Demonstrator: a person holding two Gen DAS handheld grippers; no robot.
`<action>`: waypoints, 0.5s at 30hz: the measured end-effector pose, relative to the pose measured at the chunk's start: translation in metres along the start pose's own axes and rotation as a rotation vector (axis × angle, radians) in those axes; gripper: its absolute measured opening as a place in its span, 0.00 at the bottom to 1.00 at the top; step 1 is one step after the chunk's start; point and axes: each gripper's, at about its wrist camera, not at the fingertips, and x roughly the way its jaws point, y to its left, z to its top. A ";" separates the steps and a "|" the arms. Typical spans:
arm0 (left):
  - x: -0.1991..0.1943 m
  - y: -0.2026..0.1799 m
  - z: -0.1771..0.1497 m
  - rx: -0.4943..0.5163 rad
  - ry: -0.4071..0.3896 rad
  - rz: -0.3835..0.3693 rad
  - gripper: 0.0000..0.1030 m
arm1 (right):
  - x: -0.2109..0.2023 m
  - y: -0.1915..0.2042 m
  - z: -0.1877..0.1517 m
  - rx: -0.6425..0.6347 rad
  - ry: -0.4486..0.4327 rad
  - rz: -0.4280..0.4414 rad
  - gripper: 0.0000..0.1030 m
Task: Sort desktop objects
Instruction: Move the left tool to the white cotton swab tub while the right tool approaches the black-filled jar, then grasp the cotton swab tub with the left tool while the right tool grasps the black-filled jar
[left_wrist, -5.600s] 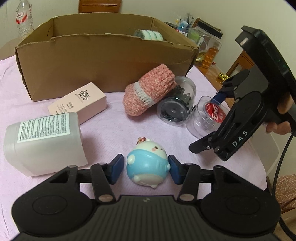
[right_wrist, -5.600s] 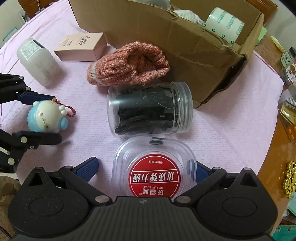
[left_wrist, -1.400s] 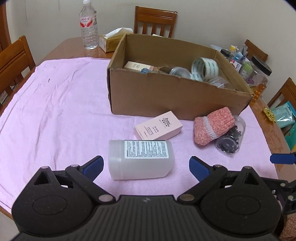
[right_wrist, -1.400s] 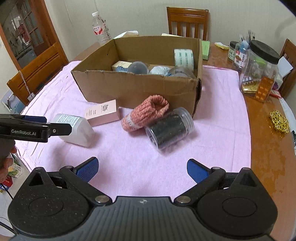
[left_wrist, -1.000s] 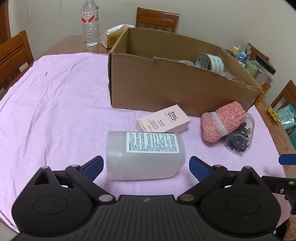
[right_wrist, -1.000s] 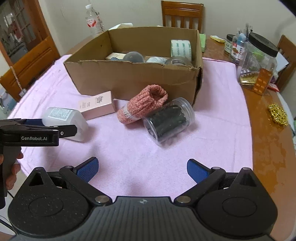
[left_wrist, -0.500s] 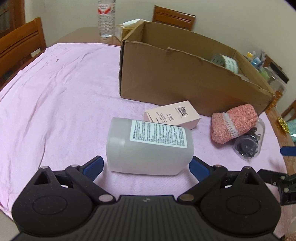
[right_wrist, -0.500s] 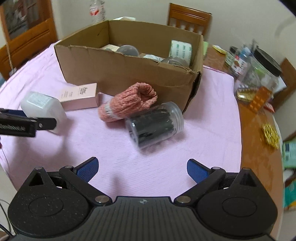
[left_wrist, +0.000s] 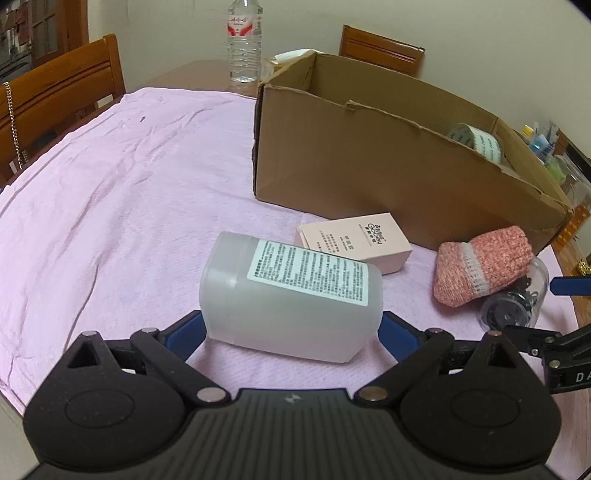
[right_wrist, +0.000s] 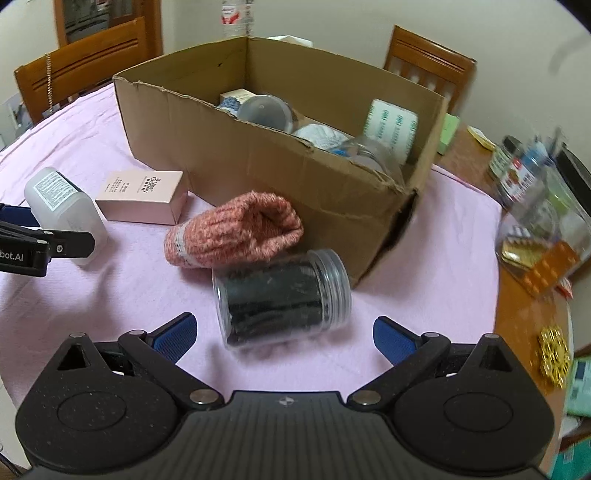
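Pink cloth (left_wrist: 110, 206) covers your table. Your left gripper (left_wrist: 291, 328) has dropped in since a moment ago, its wide-open fingers now flanking the white bottle (left_wrist: 291, 295), ungripped. Your right gripper (right_wrist: 282, 332), equally spread and empty, has closed on the jar (right_wrist: 280, 299) just ahead; both grasps look imminent.

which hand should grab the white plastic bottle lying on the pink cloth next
Left. Its open tongs already straddle the white plastic bottle. The right tongs are open in front of the clear jar of black clips instead.
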 end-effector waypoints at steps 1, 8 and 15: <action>0.000 0.000 0.000 -0.003 0.000 0.003 0.96 | 0.002 0.000 0.001 -0.008 -0.001 0.005 1.00; 0.004 0.001 -0.002 -0.031 0.001 0.009 0.96 | 0.012 -0.001 0.008 -0.041 -0.005 0.038 1.00; 0.006 0.003 0.000 -0.055 0.004 0.006 0.96 | 0.020 -0.004 0.013 -0.015 0.008 0.086 1.00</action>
